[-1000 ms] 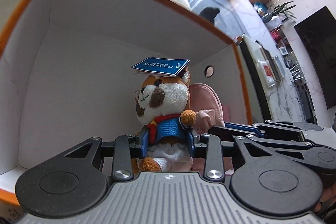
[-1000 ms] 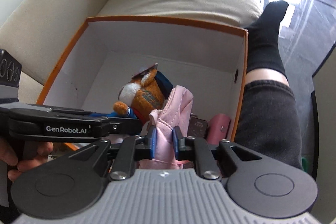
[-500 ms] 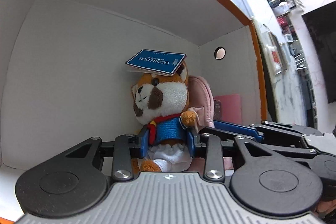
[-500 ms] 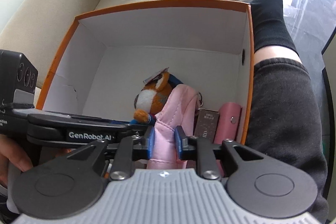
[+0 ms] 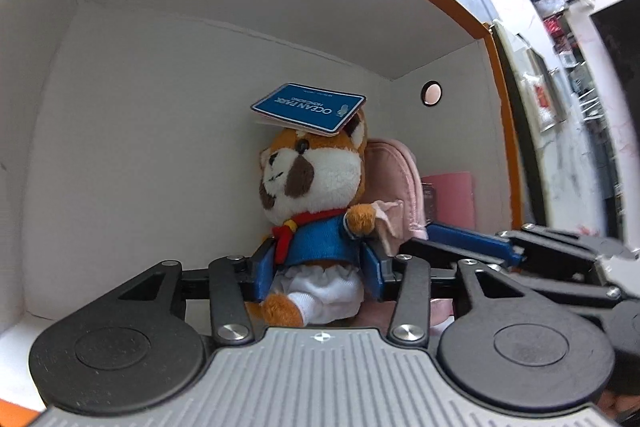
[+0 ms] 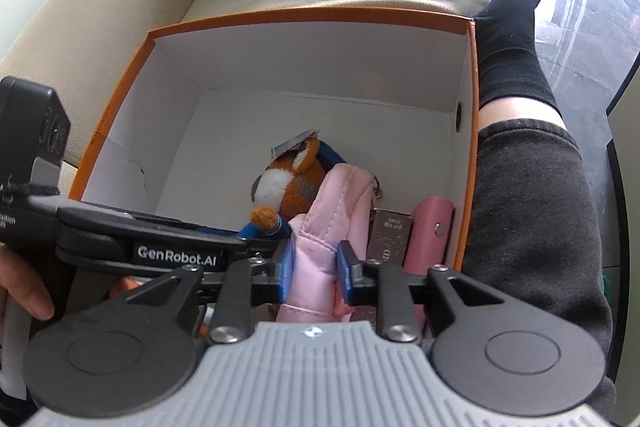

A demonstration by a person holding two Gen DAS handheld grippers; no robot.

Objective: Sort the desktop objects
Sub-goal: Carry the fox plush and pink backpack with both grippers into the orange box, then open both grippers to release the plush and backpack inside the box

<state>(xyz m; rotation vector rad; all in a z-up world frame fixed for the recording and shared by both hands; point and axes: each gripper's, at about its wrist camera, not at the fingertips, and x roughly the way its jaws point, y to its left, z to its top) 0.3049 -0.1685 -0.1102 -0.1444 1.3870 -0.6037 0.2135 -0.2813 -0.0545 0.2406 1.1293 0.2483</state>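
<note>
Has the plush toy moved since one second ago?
Yes. The plush toy, shut in the left gripper, has gone deeper into the orange box, beside the pink pouch.

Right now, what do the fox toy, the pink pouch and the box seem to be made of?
Fox toy: plush fabric, fuzzy pile on the face, matte; a glossy blue card tag on its head. Pink pouch: soft cloth, probably cotton or suede-like, with visible stitched seams. Box: apparently stiff paperboard, matte white inside, orange edges, creased corners.

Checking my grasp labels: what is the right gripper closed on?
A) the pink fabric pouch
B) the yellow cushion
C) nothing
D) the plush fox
A: the right gripper has both blue pads pressed against the pink fabric pouch inside the orange box.
</note>
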